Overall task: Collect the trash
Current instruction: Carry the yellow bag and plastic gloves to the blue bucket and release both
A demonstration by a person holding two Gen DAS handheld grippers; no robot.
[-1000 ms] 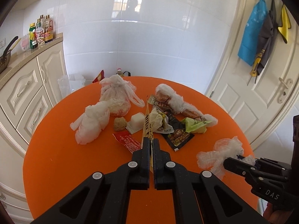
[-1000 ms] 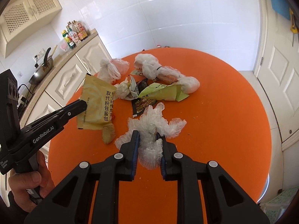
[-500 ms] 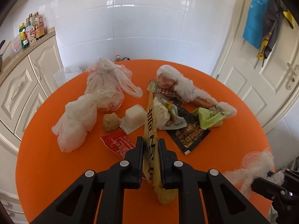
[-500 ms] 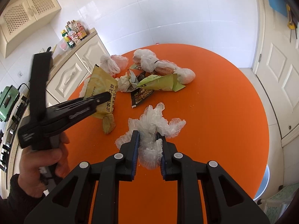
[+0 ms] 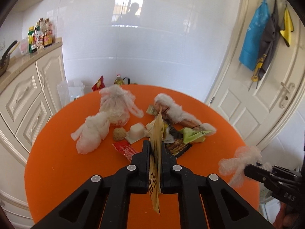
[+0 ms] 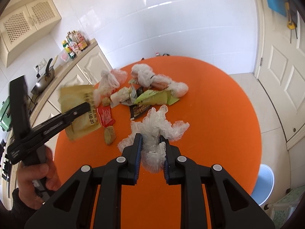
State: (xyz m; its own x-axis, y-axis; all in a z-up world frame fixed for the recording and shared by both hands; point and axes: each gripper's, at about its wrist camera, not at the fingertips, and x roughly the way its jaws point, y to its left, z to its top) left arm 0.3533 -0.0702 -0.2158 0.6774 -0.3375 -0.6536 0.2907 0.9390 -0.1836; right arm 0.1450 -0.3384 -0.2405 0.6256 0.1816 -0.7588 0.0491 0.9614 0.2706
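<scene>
A: Both tongs are full. The left tongs (image 5: 155, 150) pinch the yellow packet (image 6: 80, 108) edge-on, off the orange bench (image 6: 219, 114); the right tongs (image 6: 152, 147) squeeze the crumpled clear plastic (image 6: 158, 126), also lifted.

B: How will they handle?

A: Both look light. The packet is flat, probably slick, so grip deep. The plastic is soft; take the bunched middle.
</scene>
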